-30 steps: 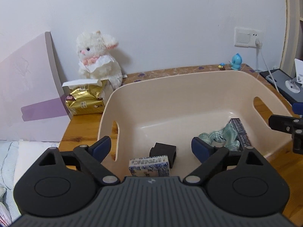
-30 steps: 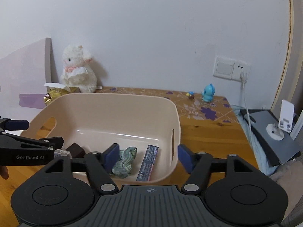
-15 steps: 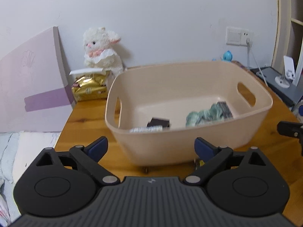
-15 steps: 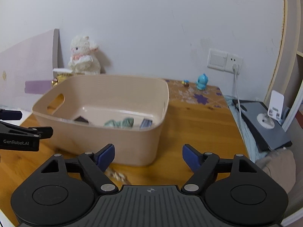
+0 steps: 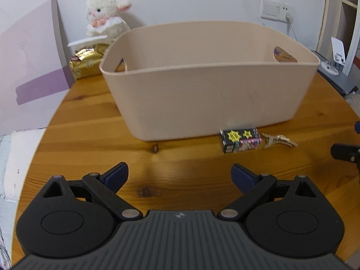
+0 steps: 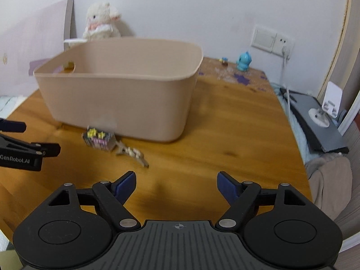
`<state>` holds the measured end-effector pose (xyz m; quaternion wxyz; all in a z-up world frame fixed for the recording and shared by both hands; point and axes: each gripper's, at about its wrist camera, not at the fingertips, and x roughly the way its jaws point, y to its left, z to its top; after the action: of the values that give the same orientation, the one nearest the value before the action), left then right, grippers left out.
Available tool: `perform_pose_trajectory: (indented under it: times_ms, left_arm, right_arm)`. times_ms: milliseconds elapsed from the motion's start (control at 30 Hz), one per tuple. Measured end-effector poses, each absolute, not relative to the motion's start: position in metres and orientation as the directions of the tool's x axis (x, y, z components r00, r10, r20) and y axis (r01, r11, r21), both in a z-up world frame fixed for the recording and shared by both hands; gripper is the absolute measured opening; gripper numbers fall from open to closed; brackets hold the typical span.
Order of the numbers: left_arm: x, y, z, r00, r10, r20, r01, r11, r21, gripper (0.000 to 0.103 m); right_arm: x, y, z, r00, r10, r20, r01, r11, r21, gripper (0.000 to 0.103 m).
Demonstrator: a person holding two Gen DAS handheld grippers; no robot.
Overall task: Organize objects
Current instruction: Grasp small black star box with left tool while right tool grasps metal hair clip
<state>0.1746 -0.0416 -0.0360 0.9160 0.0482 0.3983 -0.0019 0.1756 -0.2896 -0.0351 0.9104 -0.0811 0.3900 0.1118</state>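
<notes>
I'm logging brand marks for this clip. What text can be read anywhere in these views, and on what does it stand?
"GenRobot.AI": white letters on the side of the left gripper, seen in the right wrist view.
Small box before the basket: yellow star stickers and print, too blurred to read.
Gold packet: label too small to read.
Nothing else is legible.

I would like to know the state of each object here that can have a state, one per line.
Left tool: open, holding nothing.
Right tool: open, holding nothing.
Beige storage bin: upright on the table, contents hidden from here.
Small printed box: lying on the table, just before the bin.
Hair clip: lying on the table beside the box.
Plush lamb: sitting upright against the wall.
Wall plug: plugged in.
</notes>
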Motion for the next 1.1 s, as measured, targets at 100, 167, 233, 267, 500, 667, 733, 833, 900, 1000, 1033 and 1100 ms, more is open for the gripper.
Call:
perform_pose_trajectory:
  times_ms: [100, 167, 233, 267, 500, 667, 733, 833, 900, 1000, 1033, 1100]
  left_arm:
    - [0.178, -0.044, -0.044, 0.672, 0.021, -0.740, 0.054, 0.996, 0.077, 0.098]
    - [0.182, -0.046, -0.049, 0.664, 0.021, -0.747, 0.056, 0.995, 0.078, 0.098]
    - [0.186, -0.048, -0.055, 0.656, 0.018, -0.754, 0.060, 0.995, 0.076, 0.098]
    - [0.187, -0.048, -0.058, 0.652, 0.016, -0.758, 0.062, 0.995, 0.074, 0.098]
    - [0.202, -0.047, -0.070, 0.632, -0.010, -0.775, 0.069, 0.997, 0.043, 0.098]
    - [0.214, -0.051, -0.071, 0.629, -0.035, -0.777, 0.075, 0.997, 0.016, 0.098]
    - [0.218, -0.052, -0.071, 0.629, -0.049, -0.776, 0.076, 0.997, -0.002, 0.098]
    - [0.225, -0.055, -0.072, 0.629, -0.051, -0.776, 0.072, 0.997, -0.007, 0.100]
    - [0.228, -0.060, -0.073, 0.632, -0.054, -0.773, 0.079, 0.997, -0.005, 0.100]
    - [0.233, -0.066, -0.073, 0.635, -0.072, -0.769, 0.093, 0.996, -0.016, 0.100]
    - [0.234, -0.068, -0.073, 0.637, -0.073, -0.767, 0.094, 0.995, -0.017, 0.100]
    - [0.238, -0.072, -0.074, 0.640, -0.064, -0.766, 0.090, 0.996, -0.009, 0.101]
  right_arm:
    - [0.178, -0.286, -0.048, 0.655, 0.135, -0.744, -0.275, 0.959, -0.067, 0.080]
    - [0.180, -0.284, -0.056, 0.645, 0.139, -0.752, -0.280, 0.958, -0.063, 0.080]
    - [0.184, -0.281, -0.063, 0.635, 0.143, -0.759, -0.283, 0.957, -0.057, 0.080]
    - [0.186, -0.279, -0.066, 0.632, 0.144, -0.761, -0.285, 0.957, -0.055, 0.080]
    - [0.197, -0.269, -0.081, 0.625, 0.165, -0.763, -0.296, 0.955, -0.036, 0.080]
    - [0.206, -0.263, -0.083, 0.631, 0.184, -0.754, -0.312, 0.950, -0.030, 0.080]
    - [0.210, -0.260, -0.084, 0.634, 0.192, -0.749, -0.321, 0.947, -0.029, 0.080]
    - [0.214, -0.259, -0.085, 0.636, 0.204, -0.744, -0.330, 0.944, -0.023, 0.080]
    - [0.215, -0.260, -0.086, 0.636, 0.211, -0.742, -0.332, 0.943, -0.017, 0.080]
    - [0.216, -0.263, -0.087, 0.638, 0.218, -0.739, -0.333, 0.943, -0.009, 0.081]
    - [0.216, -0.263, -0.087, 0.638, 0.220, -0.738, -0.336, 0.942, -0.009, 0.081]
    - [0.217, -0.264, -0.088, 0.638, 0.224, -0.736, -0.341, 0.940, -0.010, 0.081]
